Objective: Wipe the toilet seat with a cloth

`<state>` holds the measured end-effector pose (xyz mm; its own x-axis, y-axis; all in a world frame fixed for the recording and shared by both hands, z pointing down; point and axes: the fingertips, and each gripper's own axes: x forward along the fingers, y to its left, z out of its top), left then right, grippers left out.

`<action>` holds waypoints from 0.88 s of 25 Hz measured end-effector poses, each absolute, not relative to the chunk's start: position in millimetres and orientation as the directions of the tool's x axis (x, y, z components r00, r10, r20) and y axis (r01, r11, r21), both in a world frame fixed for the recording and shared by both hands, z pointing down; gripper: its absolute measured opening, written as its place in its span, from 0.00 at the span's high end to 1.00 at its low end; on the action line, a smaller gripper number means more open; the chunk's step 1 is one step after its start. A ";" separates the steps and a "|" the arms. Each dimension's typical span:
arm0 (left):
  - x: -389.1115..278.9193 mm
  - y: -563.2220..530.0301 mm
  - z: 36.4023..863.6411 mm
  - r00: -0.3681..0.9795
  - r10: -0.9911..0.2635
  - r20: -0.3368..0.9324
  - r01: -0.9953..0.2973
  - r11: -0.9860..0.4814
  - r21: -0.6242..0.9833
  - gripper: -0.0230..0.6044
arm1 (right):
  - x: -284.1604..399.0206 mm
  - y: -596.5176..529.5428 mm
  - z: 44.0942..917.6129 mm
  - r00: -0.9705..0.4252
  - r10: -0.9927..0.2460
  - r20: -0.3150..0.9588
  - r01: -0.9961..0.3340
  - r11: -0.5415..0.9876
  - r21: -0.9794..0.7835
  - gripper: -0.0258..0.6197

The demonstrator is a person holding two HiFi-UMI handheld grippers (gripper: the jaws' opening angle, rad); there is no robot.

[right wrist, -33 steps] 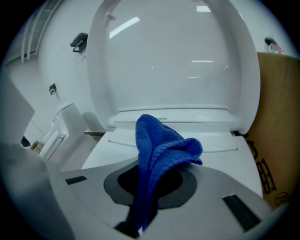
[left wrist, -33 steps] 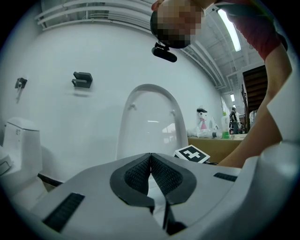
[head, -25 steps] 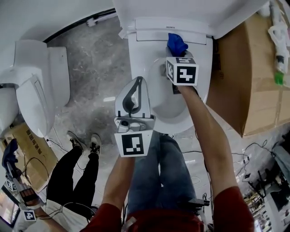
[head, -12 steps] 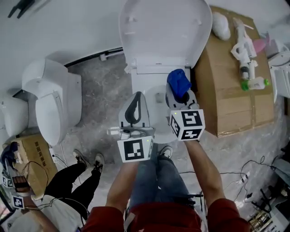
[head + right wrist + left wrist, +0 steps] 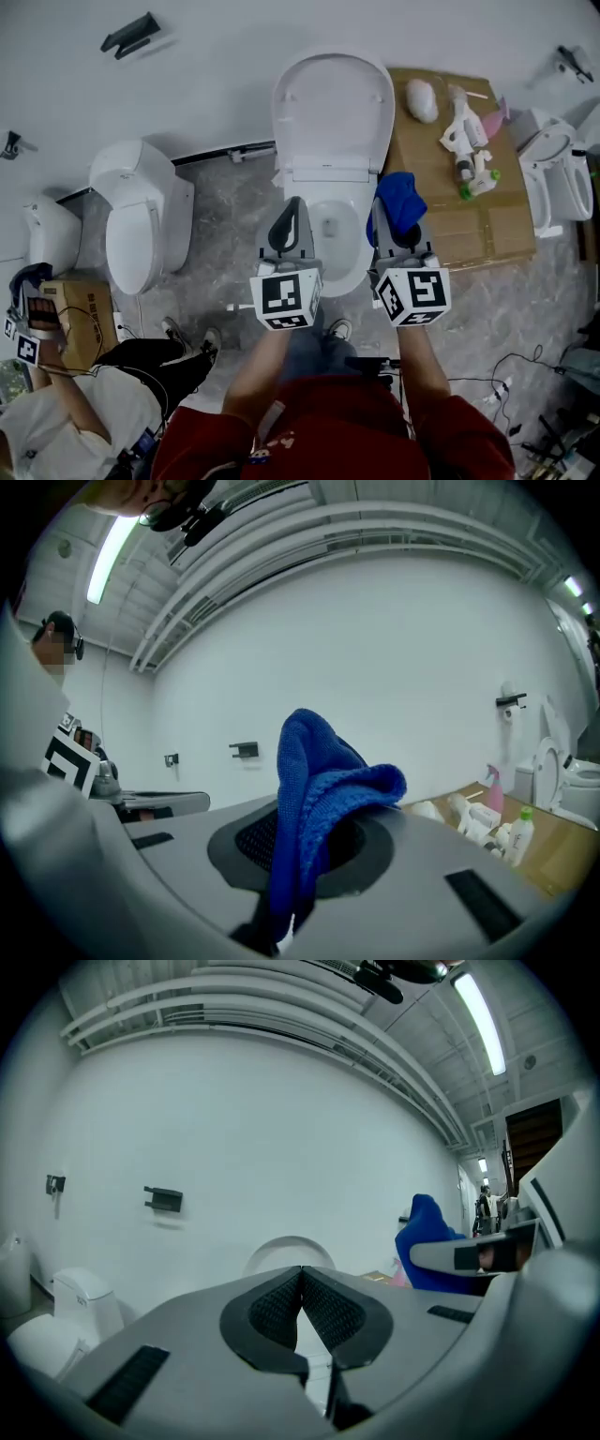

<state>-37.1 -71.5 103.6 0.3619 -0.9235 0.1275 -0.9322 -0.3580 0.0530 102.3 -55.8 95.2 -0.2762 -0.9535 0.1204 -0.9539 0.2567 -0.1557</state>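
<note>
The white toilet stands in the middle of the head view with its lid [image 5: 333, 108] raised and its seat [image 5: 345, 274] down around the bowl. My right gripper [image 5: 394, 232] is shut on a blue cloth [image 5: 398, 202], held up over the seat's right edge; the cloth [image 5: 319, 780] bunches up out of the jaws of the right gripper [image 5: 298, 847]. My left gripper [image 5: 286, 228] hangs over the bowl's left side. Its jaws meet with nothing between them, as the left gripper [image 5: 302, 1288] shows in its own view, where the blue cloth [image 5: 427, 1241] appears at the right.
Two more white toilets [image 5: 141, 225] stand at the left and another [image 5: 562, 178] at the far right. A cardboard box [image 5: 478, 225] beside the toilet carries a spray bottle [image 5: 464, 136] and other items. A seated person [image 5: 66, 412] is at the lower left. Cables lie on the floor.
Both grippers have risen away from the toilet. The blue cloth has left the back of the seat and is now held in the air. The head view has pulled back, showing the whole toilet.
</note>
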 end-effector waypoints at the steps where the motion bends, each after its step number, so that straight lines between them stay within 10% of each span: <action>1: -37.2 -60.1 91.9 0.359 -0.925 0.124 -0.933 -0.355 0.048 0.94 | 105.4 -42.8 80.5 -0.281 -0.954 0.104 -0.951 0.262 -0.165 0.87; 22: -47.5 24.7 -2.4 0.354 -0.935 0.012 -0.935 -0.354 0.004 0.94 | 93.4 41.4 -24.1 -0.320 -0.947 -0.026 -0.945 0.321 -0.058 0.87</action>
